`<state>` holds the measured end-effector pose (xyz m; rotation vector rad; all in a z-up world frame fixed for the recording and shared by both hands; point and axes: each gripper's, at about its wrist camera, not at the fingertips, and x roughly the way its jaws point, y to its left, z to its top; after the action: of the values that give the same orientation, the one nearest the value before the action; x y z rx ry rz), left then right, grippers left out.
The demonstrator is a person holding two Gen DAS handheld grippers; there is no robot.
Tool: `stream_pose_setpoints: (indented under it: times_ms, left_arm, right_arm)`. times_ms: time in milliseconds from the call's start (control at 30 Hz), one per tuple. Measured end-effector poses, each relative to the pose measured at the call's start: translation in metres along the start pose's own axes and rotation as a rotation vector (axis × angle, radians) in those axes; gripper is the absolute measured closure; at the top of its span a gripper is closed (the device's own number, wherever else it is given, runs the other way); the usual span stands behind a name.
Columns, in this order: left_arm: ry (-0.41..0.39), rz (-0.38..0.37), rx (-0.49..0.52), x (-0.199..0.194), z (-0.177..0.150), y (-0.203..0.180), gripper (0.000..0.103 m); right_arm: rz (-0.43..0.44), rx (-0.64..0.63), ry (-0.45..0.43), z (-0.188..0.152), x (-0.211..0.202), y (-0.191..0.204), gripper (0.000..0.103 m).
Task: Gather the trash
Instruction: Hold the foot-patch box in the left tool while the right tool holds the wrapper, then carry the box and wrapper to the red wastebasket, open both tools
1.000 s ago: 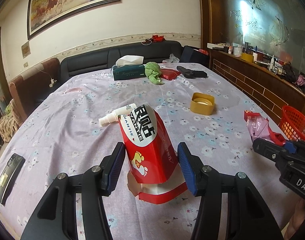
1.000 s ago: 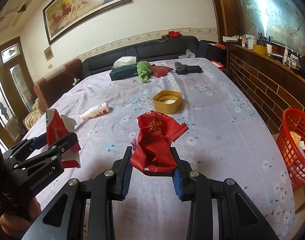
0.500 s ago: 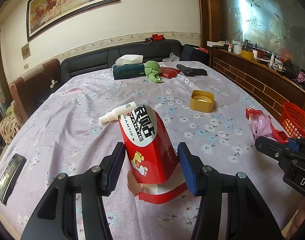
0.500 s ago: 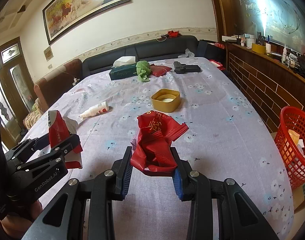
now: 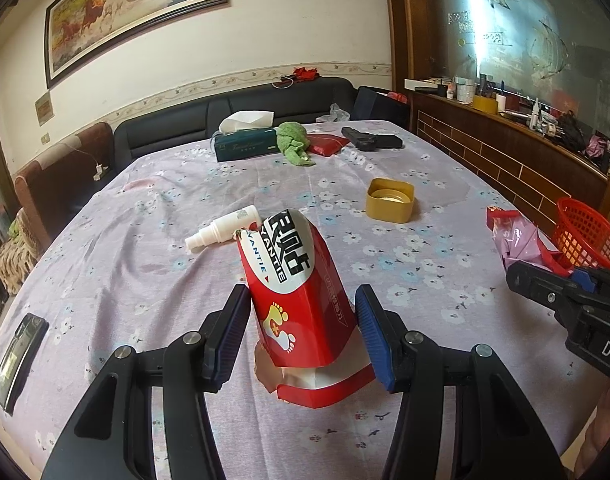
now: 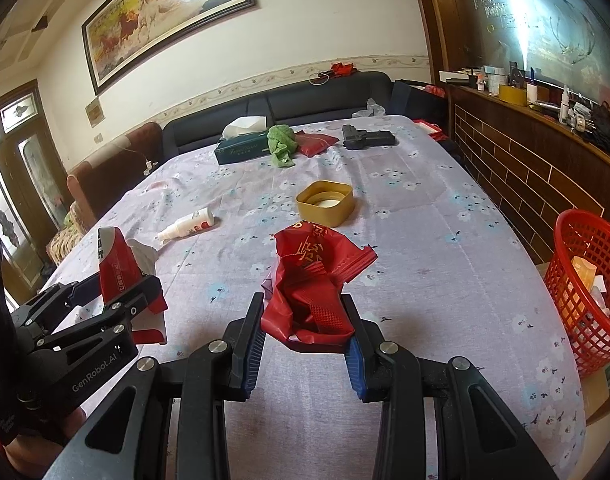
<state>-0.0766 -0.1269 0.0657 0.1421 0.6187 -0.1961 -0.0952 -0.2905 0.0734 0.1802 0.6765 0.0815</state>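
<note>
Nothing moved | left claw (image 5: 303,326) pinching red carton (image 5: 295,280) | right claw (image 6: 303,334) — red wrapper (image 6: 311,280) | basket (image 6: 585,280) right

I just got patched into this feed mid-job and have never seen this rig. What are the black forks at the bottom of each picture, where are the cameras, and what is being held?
No robot arm here: a person carries a two-finger gripper in each hand, with a fisheye camera on each looking along its fingers.

In the left wrist view, the left gripper clamps a torn red carton. In the right wrist view, the right gripper clamps a crumpled red wrapper. Each gripper also shows at the edge of the other's picture.

On the flowered tablecloth lie a white spray bottle, a yellow lid, a tissue box, a green cloth and a black remote. A red basket stands off the table's right edge.
</note>
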Motion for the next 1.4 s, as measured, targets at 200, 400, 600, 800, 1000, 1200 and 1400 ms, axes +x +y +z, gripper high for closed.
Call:
stream_pose_setpoints:
  times_ms: [200, 400, 600, 800, 1000, 1200, 1400]
  left_arm:
    - [0.026, -0.062, 0.020, 0.000, 0.005, -0.017, 0.050]
    - [0.034, -0.156, 0.073, -0.005, 0.016, -0.050, 0.050]
    - [0.080, -0.322, 0.131, -0.004, 0.036, -0.103, 0.050]
    - [0.104, -0.495, 0.194, -0.008, 0.062, -0.176, 0.048]
    - [0.146, -0.598, 0.248, 0.005, 0.081, -0.251, 0.047]
    - [0.171, -0.662, 0.280, 0.027, 0.093, -0.319, 0.042]
    - [0.245, -0.668, 0.259, 0.045, 0.089, -0.335, 0.033]
  right_arm:
    - [-0.006, 0.029, -0.010, 0.002, -0.006, -0.016, 0.065]
    - [-0.045, 0.102, -0.054, 0.006, -0.026, -0.055, 0.065]
    - [-0.123, 0.191, -0.115, 0.007, -0.060, -0.115, 0.065]
    - [-0.243, 0.303, -0.190, 0.008, -0.104, -0.193, 0.064]
    - [-0.315, 0.385, -0.224, 0.007, -0.137, -0.256, 0.063]
    - [-0.307, 0.457, -0.224, 0.010, -0.144, -0.305, 0.063]
    - [-0.284, 0.481, -0.164, 0.018, -0.117, -0.337, 0.042]
